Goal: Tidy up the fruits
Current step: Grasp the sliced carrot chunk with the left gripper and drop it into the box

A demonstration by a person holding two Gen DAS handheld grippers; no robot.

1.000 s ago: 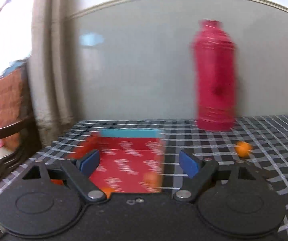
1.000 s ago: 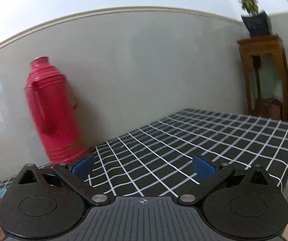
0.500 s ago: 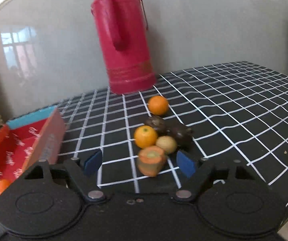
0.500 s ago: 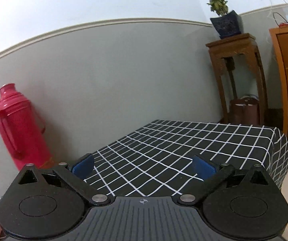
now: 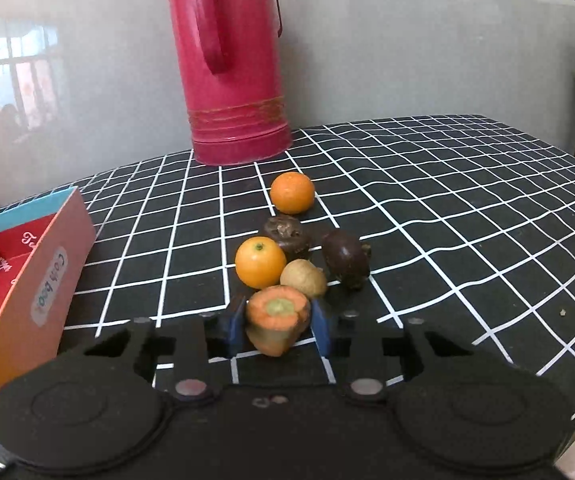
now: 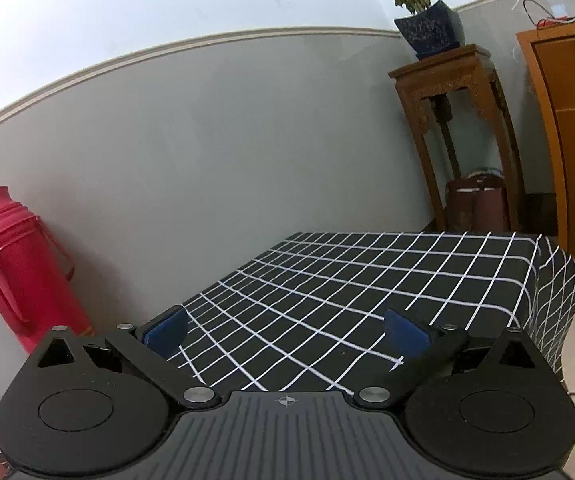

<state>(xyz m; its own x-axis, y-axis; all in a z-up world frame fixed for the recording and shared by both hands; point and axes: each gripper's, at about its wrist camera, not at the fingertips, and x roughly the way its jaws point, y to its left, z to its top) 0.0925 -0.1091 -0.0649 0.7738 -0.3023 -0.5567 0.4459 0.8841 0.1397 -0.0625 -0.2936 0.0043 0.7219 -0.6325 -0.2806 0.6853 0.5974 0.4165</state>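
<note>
The carrot [image 5: 278, 317] has just been clamped by the left gripper [image 5: 278, 326]; the right gripper [image 6: 285, 332] is held open, empty. A lift is called for next, then carriage left to the box [image 5: 39, 280].

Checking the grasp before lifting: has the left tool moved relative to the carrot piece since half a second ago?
Yes. The left tool has just closed inward; its pads now press the carrot piece, which sits unmoved beside the yellowish fruit.
</note>
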